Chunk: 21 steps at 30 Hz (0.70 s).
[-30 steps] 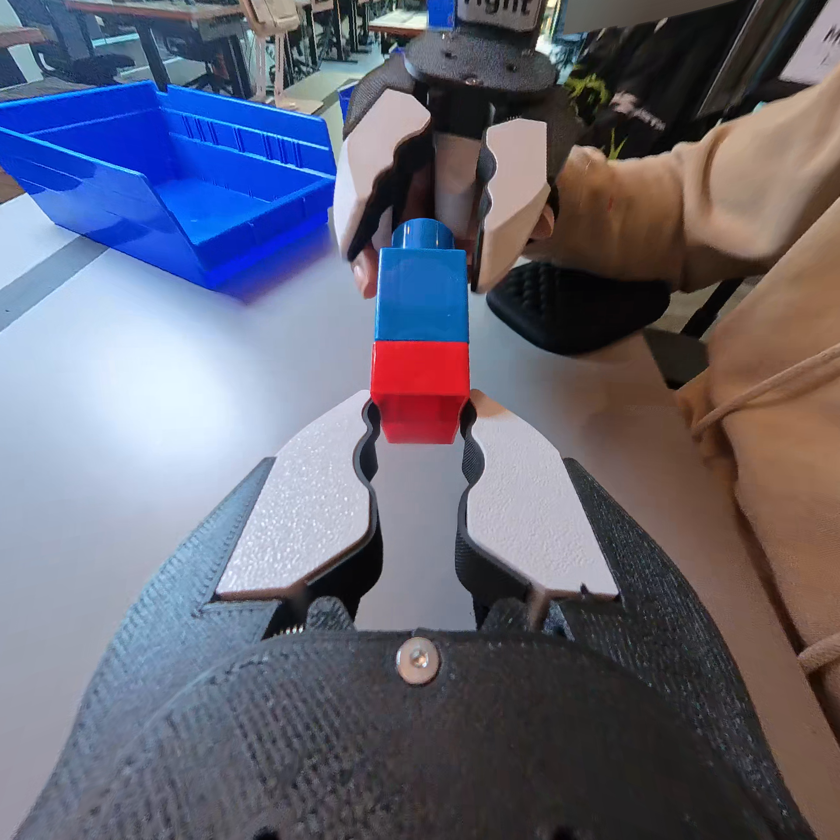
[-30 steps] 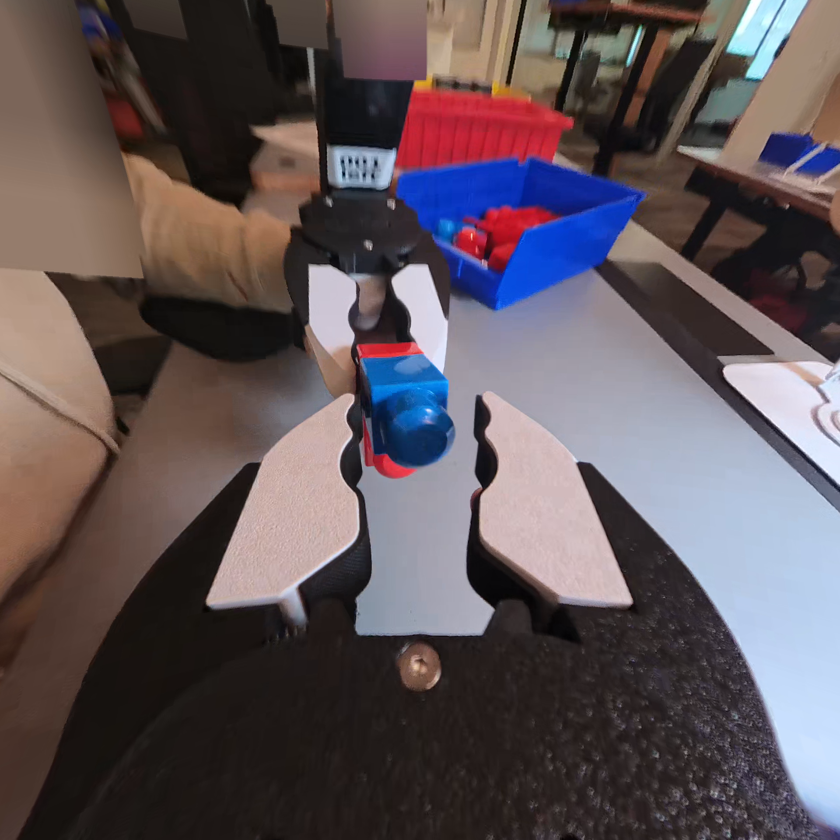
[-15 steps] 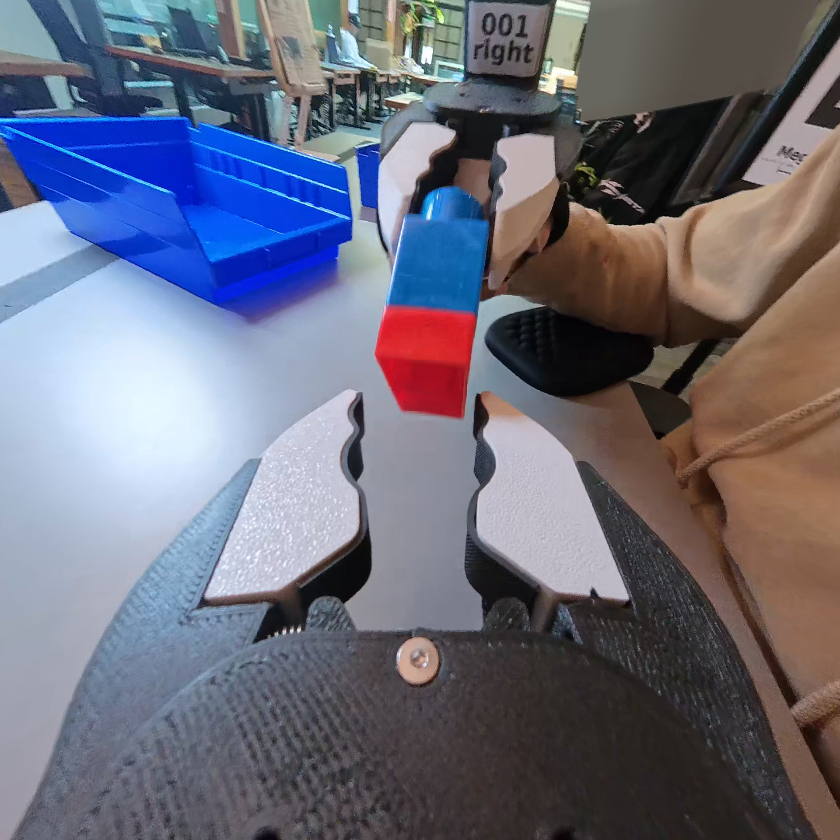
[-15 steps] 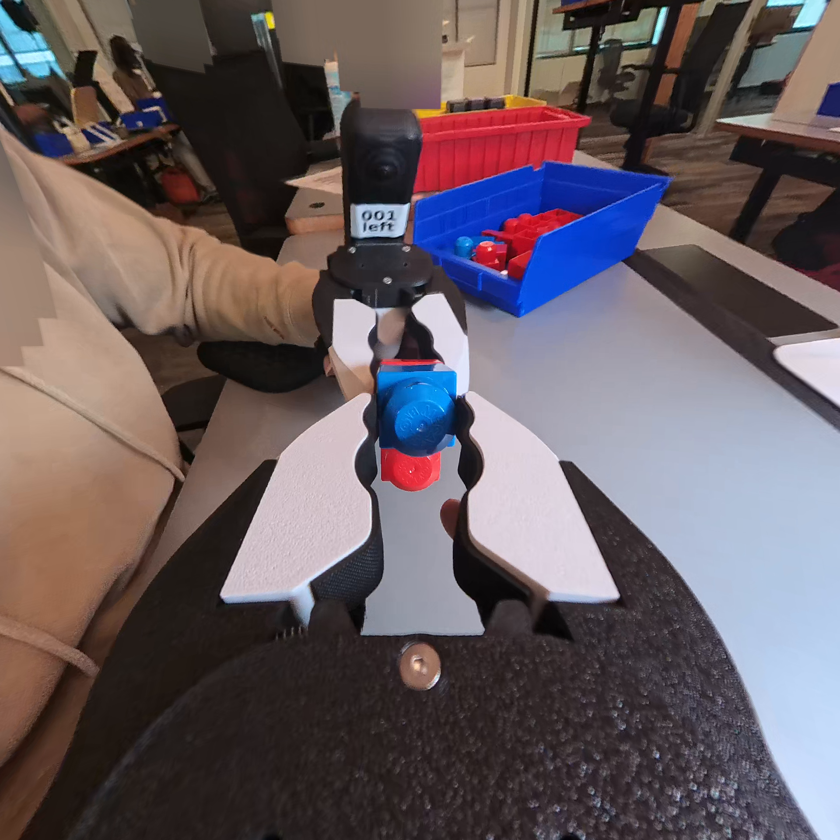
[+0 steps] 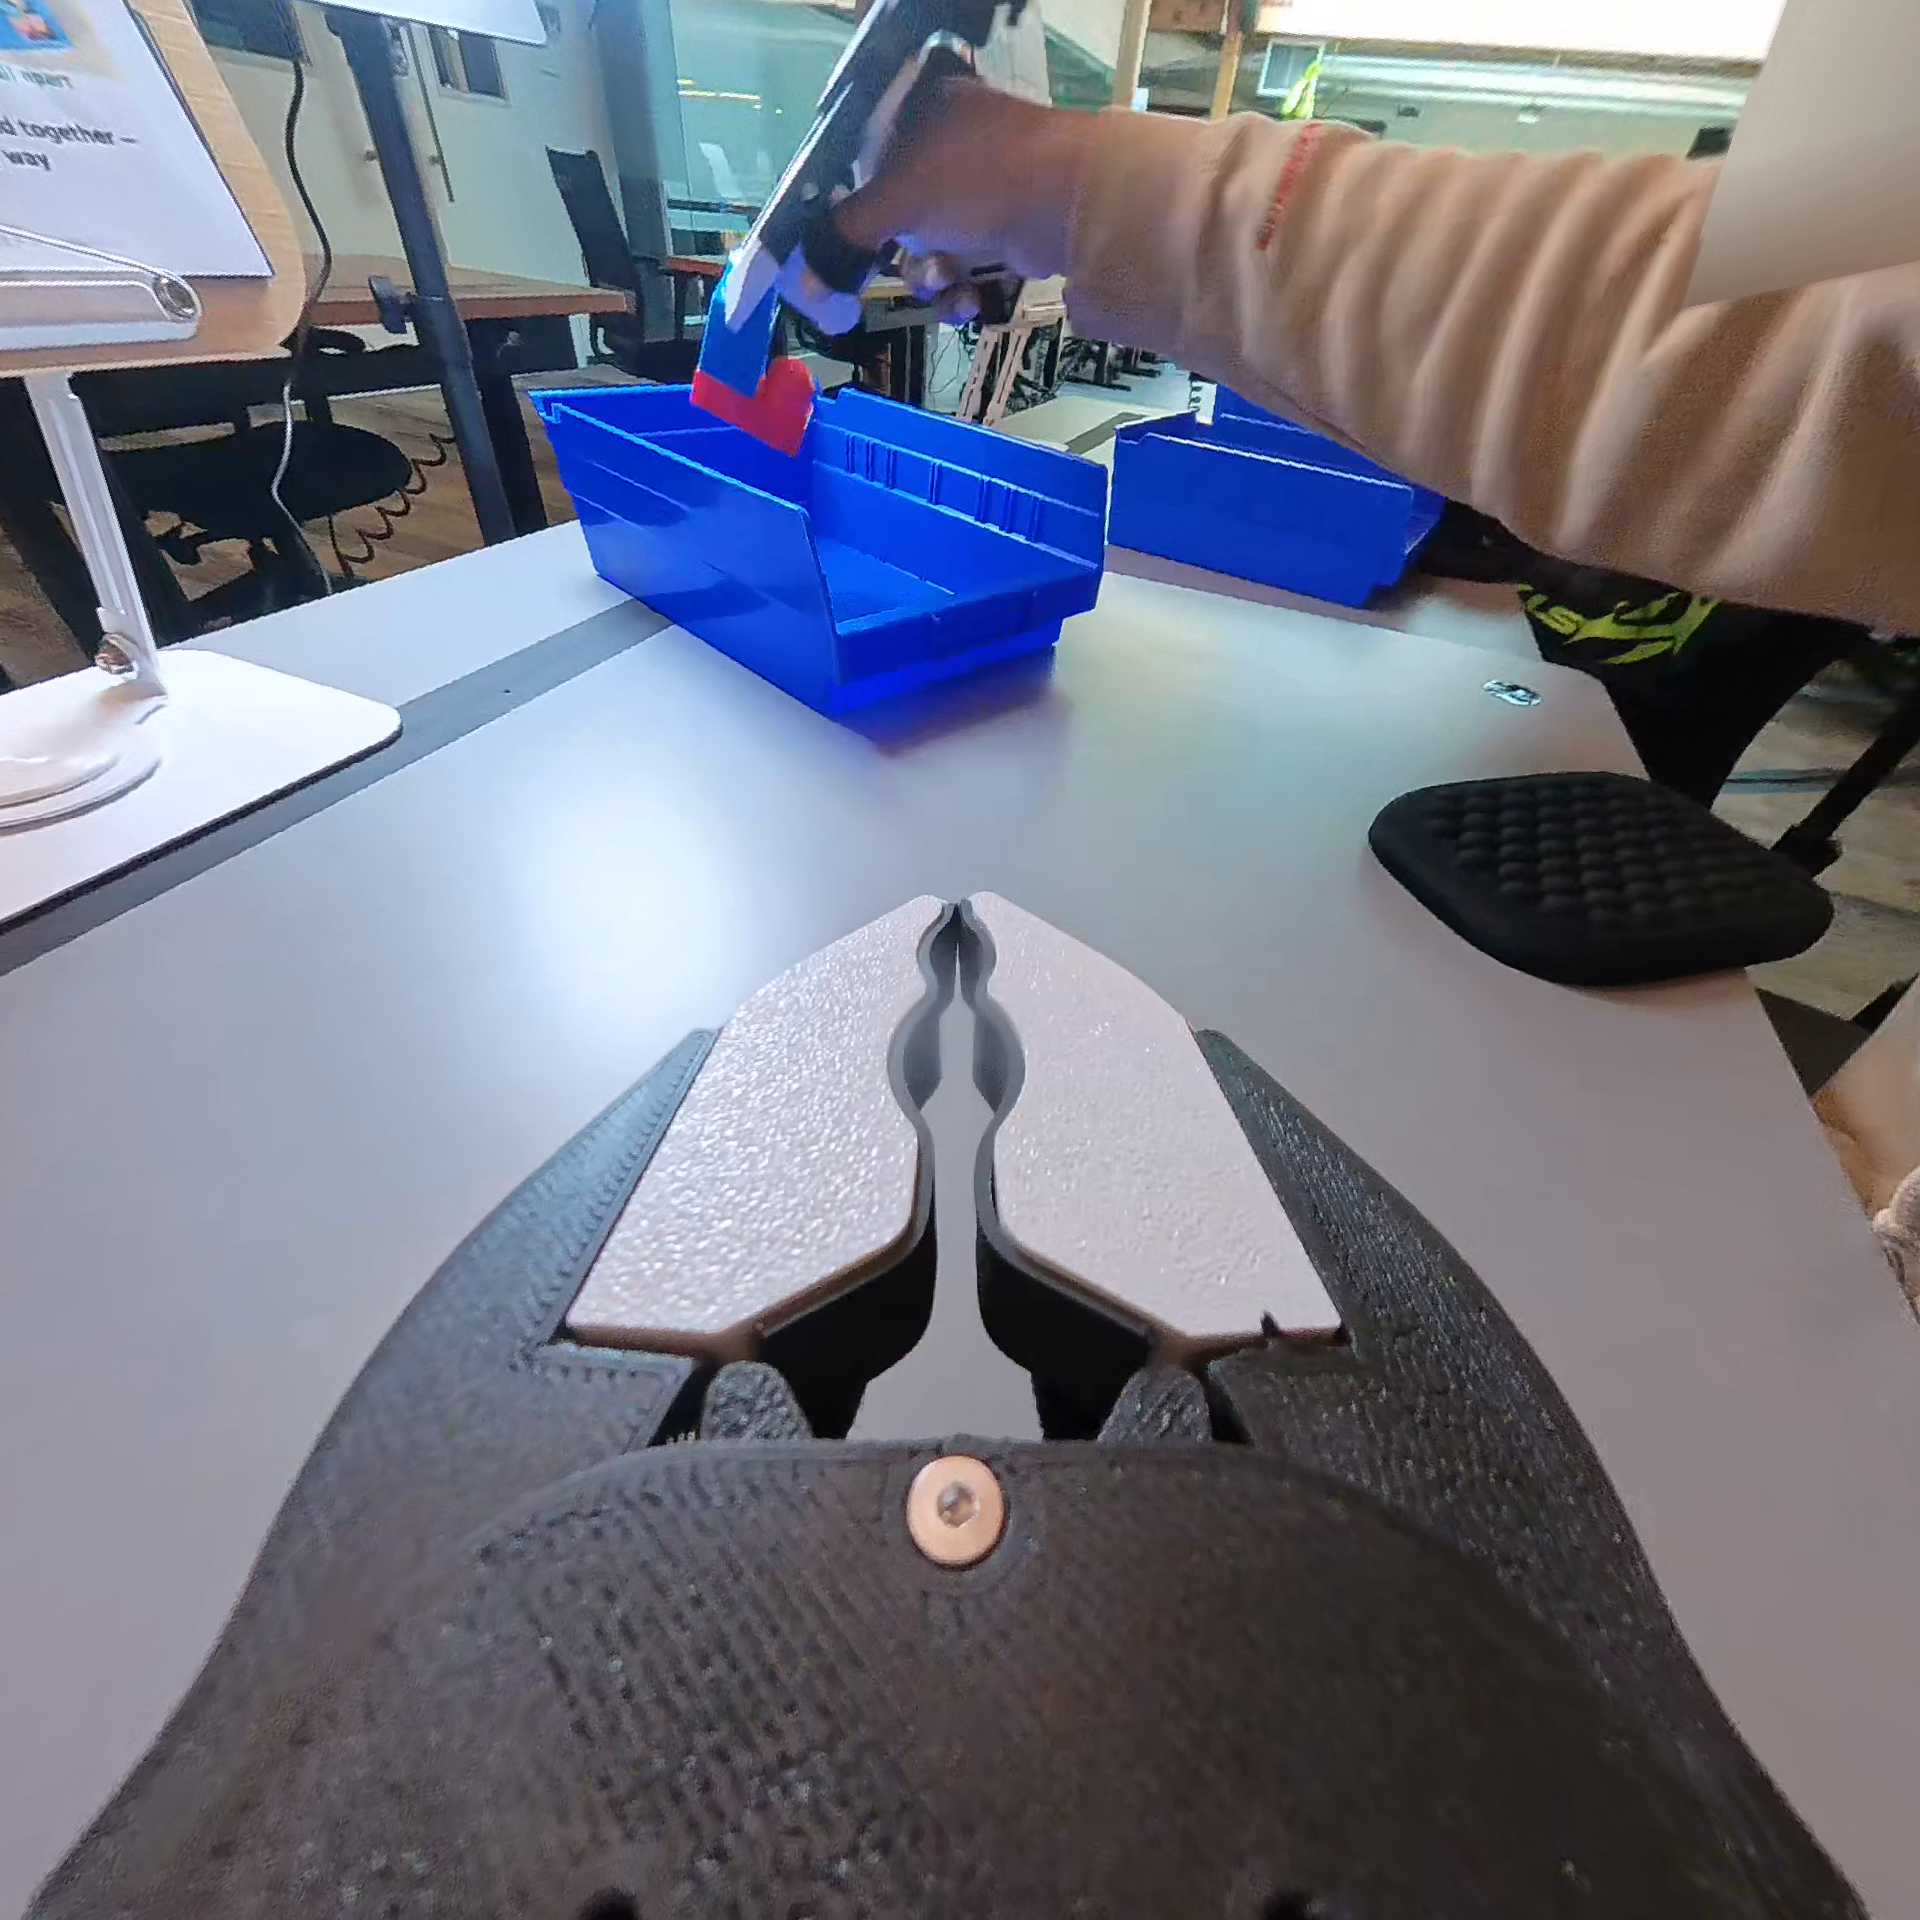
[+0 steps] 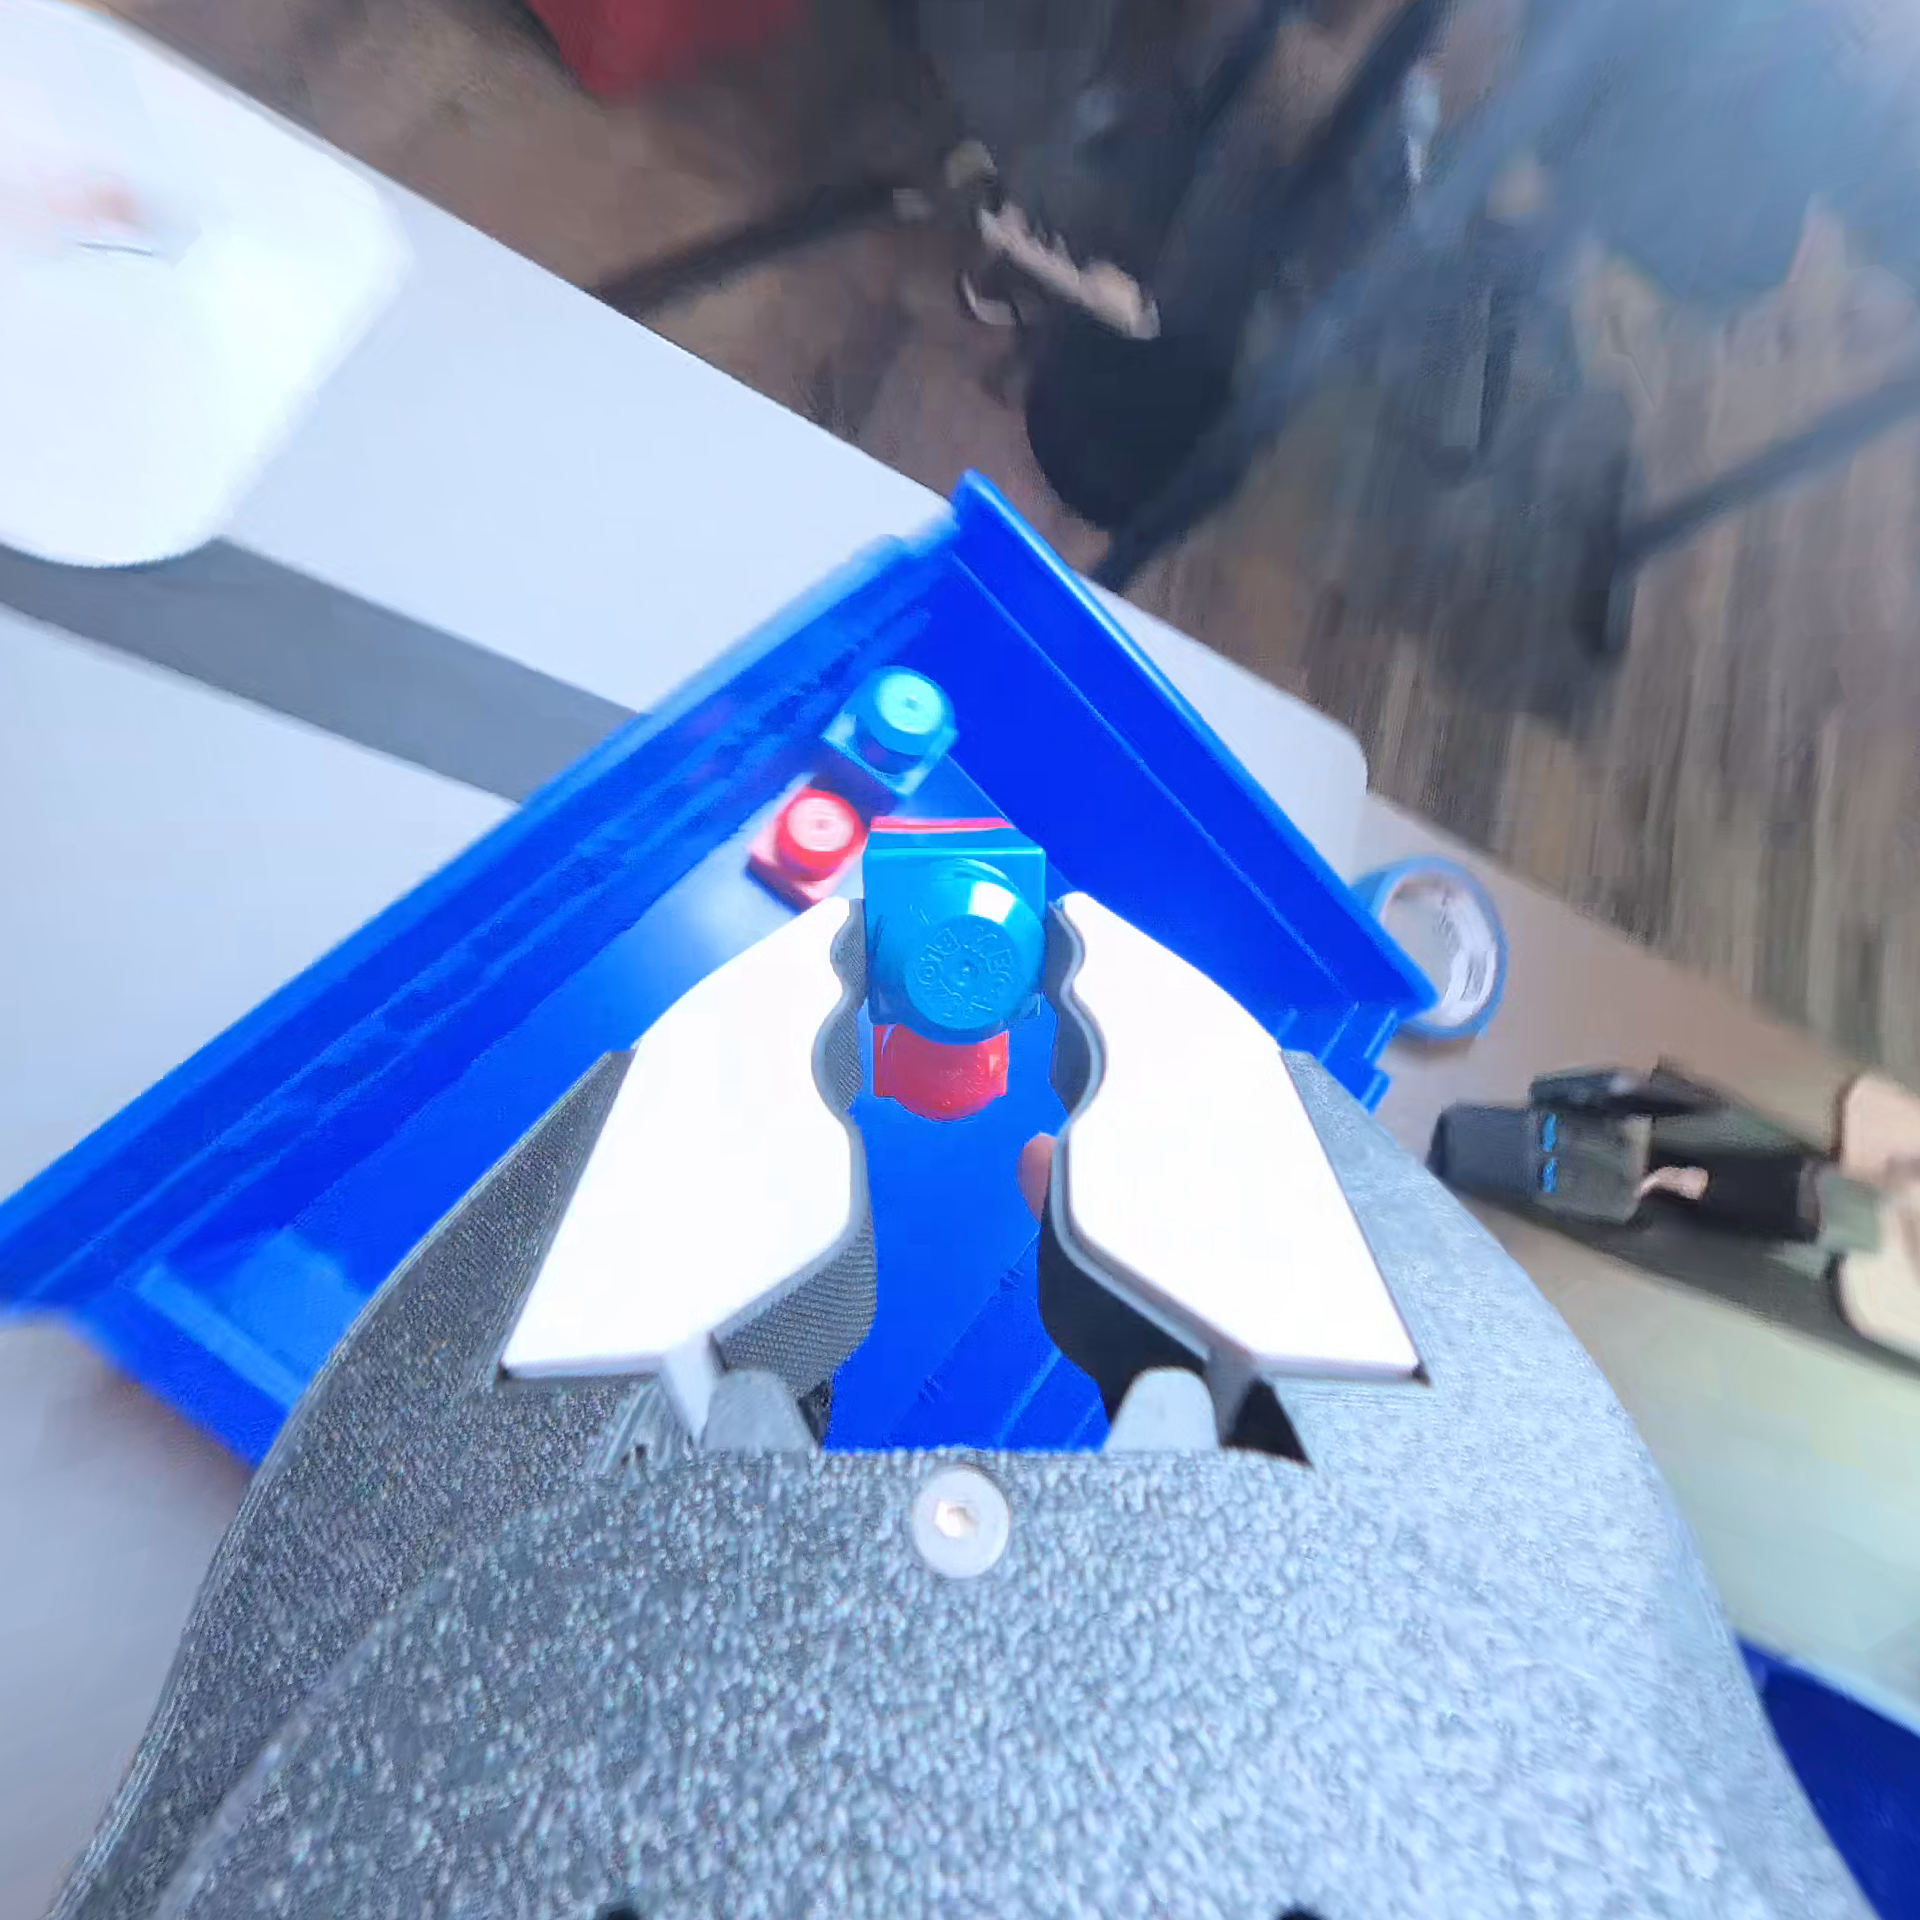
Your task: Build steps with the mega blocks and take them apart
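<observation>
Blue-on-red block pair (image 6: pixel 951 961) sits clamped between the right gripper (image 6: pixel 956 935) fingers, mid-frame over the blue bin (image 6: pixel 1164 727). Best lowered near the loose blocks (image 6: pixel 831 790) before letting go. Left gripper (image 5: pixel 958 920), jaws together and empty, hovers at lower centre.

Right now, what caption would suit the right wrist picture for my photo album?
Right gripper carries a joined blue-and-red block pair over a blue bin holding two loose blocks.

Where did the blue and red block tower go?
The right gripper holds the block tower over the blue bin, above two loose blocks.
</observation>
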Each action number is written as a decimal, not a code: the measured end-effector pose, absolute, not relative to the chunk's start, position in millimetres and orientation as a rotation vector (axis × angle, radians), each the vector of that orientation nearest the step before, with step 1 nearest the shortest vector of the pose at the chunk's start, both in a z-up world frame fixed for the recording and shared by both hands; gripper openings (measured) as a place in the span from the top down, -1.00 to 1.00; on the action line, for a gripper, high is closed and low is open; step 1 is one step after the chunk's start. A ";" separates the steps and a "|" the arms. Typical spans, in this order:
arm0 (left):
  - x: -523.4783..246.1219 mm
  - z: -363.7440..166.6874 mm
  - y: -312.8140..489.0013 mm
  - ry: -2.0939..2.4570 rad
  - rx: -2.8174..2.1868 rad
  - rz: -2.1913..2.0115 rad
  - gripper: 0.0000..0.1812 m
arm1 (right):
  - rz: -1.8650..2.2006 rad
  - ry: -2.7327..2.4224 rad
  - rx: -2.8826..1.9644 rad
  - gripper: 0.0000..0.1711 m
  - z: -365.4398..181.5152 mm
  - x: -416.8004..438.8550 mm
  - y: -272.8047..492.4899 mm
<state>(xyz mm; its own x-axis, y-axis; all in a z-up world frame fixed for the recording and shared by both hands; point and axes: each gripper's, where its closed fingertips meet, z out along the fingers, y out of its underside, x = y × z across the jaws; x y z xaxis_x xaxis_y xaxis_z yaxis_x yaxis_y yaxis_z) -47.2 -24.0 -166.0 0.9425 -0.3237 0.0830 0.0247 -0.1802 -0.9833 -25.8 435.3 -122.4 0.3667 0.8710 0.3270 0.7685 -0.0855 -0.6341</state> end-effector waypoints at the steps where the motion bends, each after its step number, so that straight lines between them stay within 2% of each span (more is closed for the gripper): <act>1: -47.1 -166.3 -24.4 0.232 -1.733 -0.303 1.00 | 0.154 -1.349 -1.965 0.61 -135.5 -26.8 454.2; 7: -60.0 -178.8 -21.6 0.209 -1.770 -0.246 1.00 | 0.247 -0.970 -2.295 0.61 -194.4 -42.8 496.9; 12: -67.8 -183.5 -21.6 0.182 -1.781 -0.257 1.00 | 0.333 -0.776 -2.338 0.60 -209.6 -54.1 501.8; 15: -79.2 -168.5 -25.8 0.159 -1.738 -0.214 0.99 | 0.378 -0.732 -2.202 0.42 -189.7 -49.6 502.8; 18: -117.8 -138.0 -37.2 0.093 -1.684 -0.090 0.98 | 0.473 -0.829 -1.939 0.42 -147.8 -52.1 471.5; 21: -181.2 -102.7 -64.7 -0.024 -1.662 0.064 0.98 | 0.599 -0.996 -1.680 0.42 -107.4 -50.8 399.9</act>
<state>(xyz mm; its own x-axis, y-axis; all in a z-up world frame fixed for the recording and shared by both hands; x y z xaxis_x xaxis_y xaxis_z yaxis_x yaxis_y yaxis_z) -181.2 -64.7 -102.7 0.9982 0.0540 -0.0278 -0.0227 -0.0926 -0.9954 -50.8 399.9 -107.4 0.5290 0.8445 0.0833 0.3223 -0.1091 -0.9403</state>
